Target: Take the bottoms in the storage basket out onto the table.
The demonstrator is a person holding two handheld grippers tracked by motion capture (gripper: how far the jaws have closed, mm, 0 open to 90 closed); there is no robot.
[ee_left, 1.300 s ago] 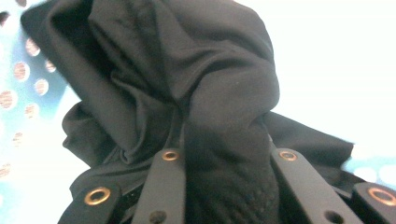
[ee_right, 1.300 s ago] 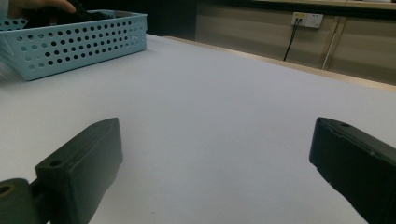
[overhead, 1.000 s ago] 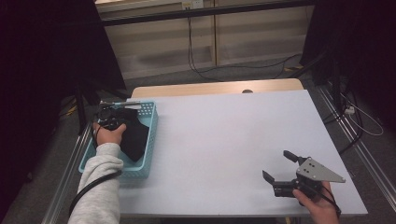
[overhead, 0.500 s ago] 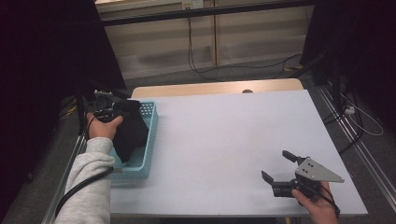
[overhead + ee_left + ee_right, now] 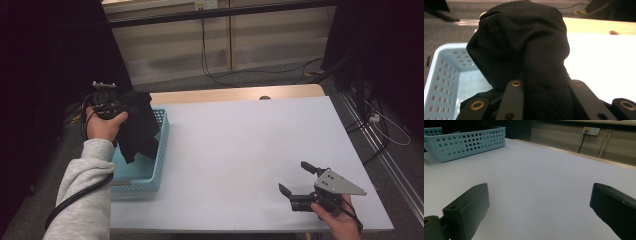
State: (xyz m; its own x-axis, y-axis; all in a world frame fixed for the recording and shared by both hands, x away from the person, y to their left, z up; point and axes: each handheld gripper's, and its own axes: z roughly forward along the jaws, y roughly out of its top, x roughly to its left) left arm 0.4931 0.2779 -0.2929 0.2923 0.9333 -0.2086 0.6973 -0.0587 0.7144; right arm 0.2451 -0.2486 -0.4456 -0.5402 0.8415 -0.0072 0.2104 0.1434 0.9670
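The fingers of the left gripper [image 5: 125, 102] are closed on a black cloth [image 5: 137, 127], which is bunched between them. In the left gripper view the cloth [image 5: 524, 47] rises as a thick fold straight from between the two black jaws. The gripper holds it above the far end of a light blue basket [image 5: 160, 150], and the loose part of the cloth hangs down into the basket. The basket stands at the left edge of the white table [image 5: 240, 150]. A hand in a grey sleeve [image 5: 82, 195] carries this gripper.

The fingers of the right gripper [image 5: 296, 178] stand wide apart with nothing between them. This gripper is low over the near right corner of the table, well apart from the basket. In the right gripper view the perforated basket [image 5: 466, 142] is seen far off at the upper left, and bare table lies between the jaws.
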